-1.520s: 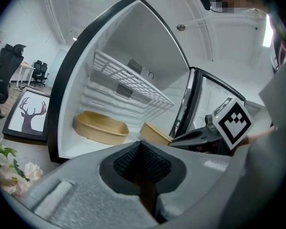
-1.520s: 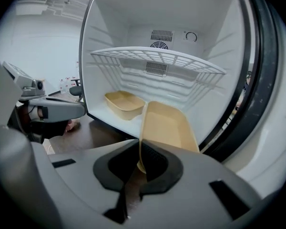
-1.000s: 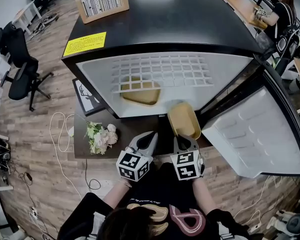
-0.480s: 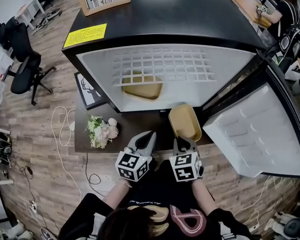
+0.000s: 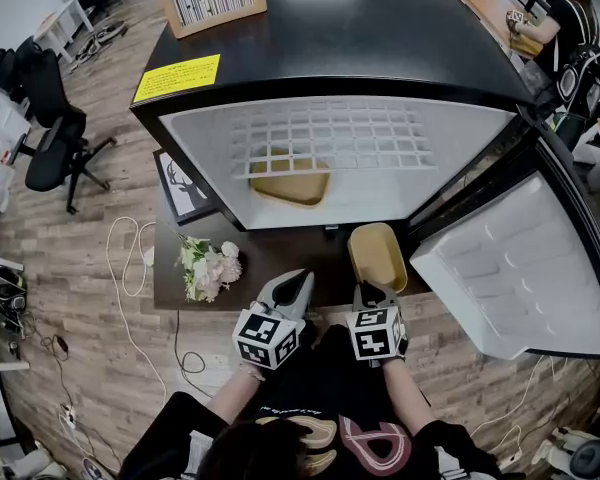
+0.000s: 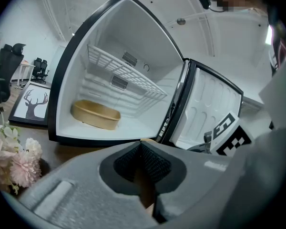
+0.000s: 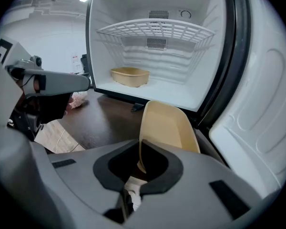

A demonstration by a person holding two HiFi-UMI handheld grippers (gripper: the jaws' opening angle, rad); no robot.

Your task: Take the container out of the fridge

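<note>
My right gripper [image 5: 373, 289] is shut on the near rim of a shallow tan container [image 5: 376, 256], which it holds outside the fridge above the right end of a dark low table [image 5: 270, 253]. The right gripper view shows the rim pinched between the pads [image 7: 148, 152], and the container [image 7: 169, 125] tilts away toward the fridge. A second tan container [image 5: 290, 183] lies on the open fridge's floor [image 5: 370, 203], left of centre, under a white wire shelf [image 5: 325, 138]. My left gripper [image 5: 294, 286] hovers beside the right one, shut and empty.
The fridge door [image 5: 510, 268] stands wide open on the right. A bunch of pale flowers [image 5: 210, 266] lies on the table's left end. A framed deer picture [image 5: 185, 190] leans by the fridge. Cables [image 5: 125, 268] trail on the wooden floor; office chairs [image 5: 45, 118] stand at left.
My right gripper has come down and back toward me with the tan container, further from the fridge opening. The left gripper has stayed put.
</note>
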